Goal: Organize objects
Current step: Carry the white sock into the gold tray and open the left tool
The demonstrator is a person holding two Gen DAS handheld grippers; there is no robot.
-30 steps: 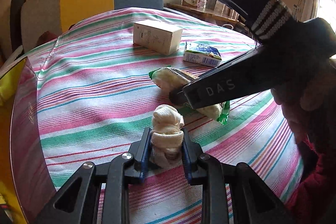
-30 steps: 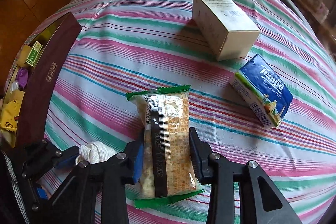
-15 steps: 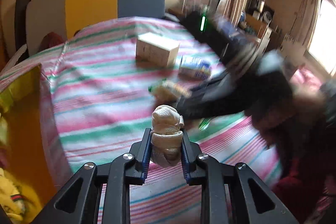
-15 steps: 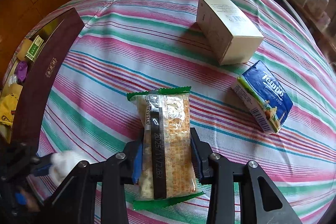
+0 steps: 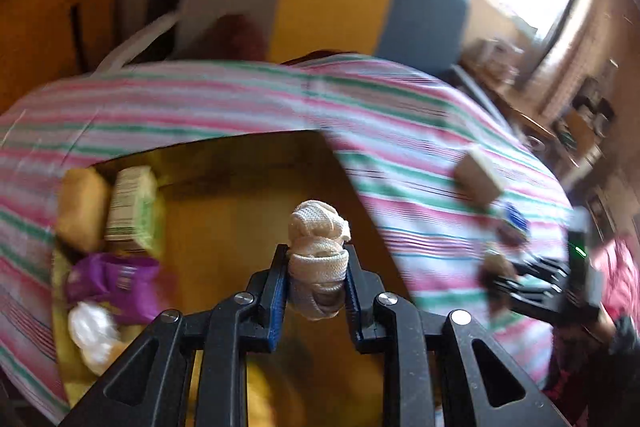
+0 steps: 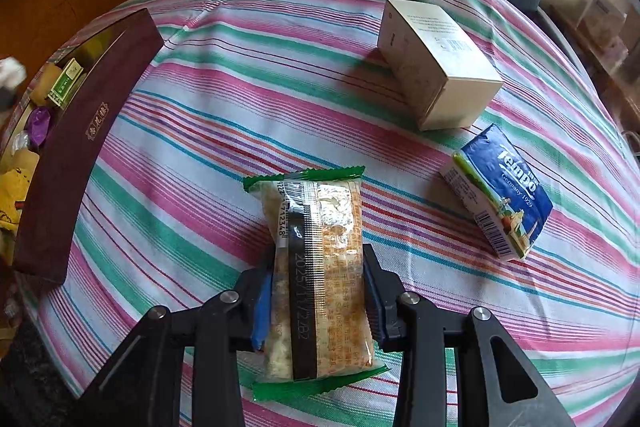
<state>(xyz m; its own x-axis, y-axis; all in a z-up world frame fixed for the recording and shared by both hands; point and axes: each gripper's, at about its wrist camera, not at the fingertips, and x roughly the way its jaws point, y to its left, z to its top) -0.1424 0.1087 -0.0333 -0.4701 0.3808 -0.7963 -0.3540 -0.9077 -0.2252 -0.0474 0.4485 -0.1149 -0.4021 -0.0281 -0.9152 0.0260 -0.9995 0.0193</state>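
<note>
Two grippers are each clamped on something. On the left wrist view, the left gripper (image 5: pixel 317 273) pinches a rolled cream sock (image 5: pixel 318 251) between its blue-padded fingers (image 5: pixel 277 291); the roll stands up out of the jaws and hangs over the yellow inside of the open box (image 5: pixel 256 187). Against the far left side of that box lie a tan packet (image 5: pixel 82 209), a green packet (image 5: pixel 134 205), a purple wrapper (image 5: pixel 114 281) and a clear wrapper (image 5: pixel 94 327), all blurred. On the right wrist view, the right gripper (image 6: pixel 318 299) squeezes a snack bar (image 6: pixel 318 267) with green crimped ends by its long sides, the bar's far end lying against the striped tablecloth (image 6: pixel 240 87). The box shows here at the left edge of the cloth, its dark maroon wall (image 6: pixel 80 147) facing the snack bar and well apart from it. A cream carton (image 6: pixel 436 63) sits on the cloth on the far right side from the box, and a blue tissue pack (image 6: pixel 500 191) lies just beside the carton, nearer the camera, not touching the snack bar. In the left view the right gripper (image 5: pixel 536 287) appears blurred to the right of the box, over the cloth.
</note>
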